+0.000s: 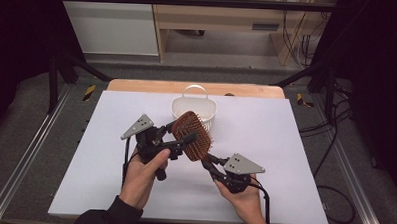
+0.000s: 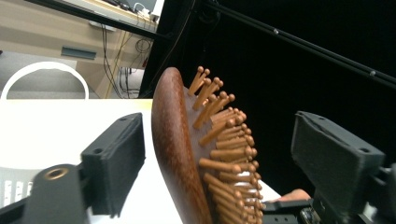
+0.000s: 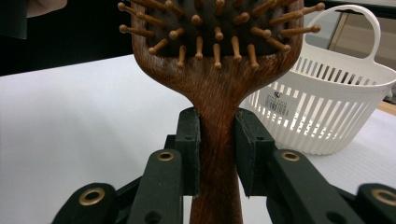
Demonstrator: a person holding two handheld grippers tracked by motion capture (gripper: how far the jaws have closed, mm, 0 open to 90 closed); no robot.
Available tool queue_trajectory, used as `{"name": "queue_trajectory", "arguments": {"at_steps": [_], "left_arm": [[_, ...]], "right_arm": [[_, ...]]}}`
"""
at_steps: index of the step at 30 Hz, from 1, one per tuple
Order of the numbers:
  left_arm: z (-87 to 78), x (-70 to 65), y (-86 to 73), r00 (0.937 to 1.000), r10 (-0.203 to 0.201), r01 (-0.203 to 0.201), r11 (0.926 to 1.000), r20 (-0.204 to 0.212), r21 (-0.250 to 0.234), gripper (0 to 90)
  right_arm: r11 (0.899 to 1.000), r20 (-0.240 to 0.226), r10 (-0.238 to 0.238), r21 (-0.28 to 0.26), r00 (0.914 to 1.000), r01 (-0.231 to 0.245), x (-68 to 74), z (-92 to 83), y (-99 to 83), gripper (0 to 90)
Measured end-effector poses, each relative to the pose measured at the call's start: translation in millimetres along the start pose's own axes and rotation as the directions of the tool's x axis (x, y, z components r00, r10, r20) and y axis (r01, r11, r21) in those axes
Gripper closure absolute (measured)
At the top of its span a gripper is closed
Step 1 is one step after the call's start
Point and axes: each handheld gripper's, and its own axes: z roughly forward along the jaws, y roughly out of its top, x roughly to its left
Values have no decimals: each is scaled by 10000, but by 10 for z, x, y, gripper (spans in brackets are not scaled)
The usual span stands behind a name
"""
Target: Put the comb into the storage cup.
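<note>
Hairbrush: rigid wood, light, held above the table centre, basket at 12 o'clock. Right gripper clamps the handle (best hold); left gripper jaws straddle the head, untouching.

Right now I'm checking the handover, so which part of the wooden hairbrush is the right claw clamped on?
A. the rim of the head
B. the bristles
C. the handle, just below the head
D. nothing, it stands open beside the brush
C: in the right gripper view the right claw has both pads pressed on the narrow handle of the hairbrush, just below the head.
</note>
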Motion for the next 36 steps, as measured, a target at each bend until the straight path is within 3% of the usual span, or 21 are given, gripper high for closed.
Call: {"name": "queue_trajectory", "arguments": {"at_steps": [4, 13, 16, 22, 28, 36], "left_arm": [[39, 0, -22, 9996, 0, 3, 10000, -270, 95, 257], [46, -16, 13, 9989, -432, 432, 9991, -187, -27, 347], [28, 8, 25, 9976, -644, 644, 9979, -245, -40, 417], [60, 16, 7, 9957, -864, 866, 9962, -333, 65, 438], [57, -21, 17, 9964, -809, 807, 9967, -235, -65, 471], [57, -114, 35, 9988, -303, 303, 9995, -397, -13, 505]], "right_arm": [[10000, 65, -45, -78, 10000, 45, 5, -15, 4, 727], [9998, 100, -95, -172, 9999, 97, 21, -12, 2, 727], [9998, 100, -85, -176, 9999, 87, 24, -9, -3, 727], [9999, 127, -24, -134, 9999, 25, 38, 11, -18, 726], [9998, 141, -16, -211, 9999, 19, 40, 6, -13, 726], [9997, 138, -8, -245, 9999, 12, 53, 2, -9, 725]]}}
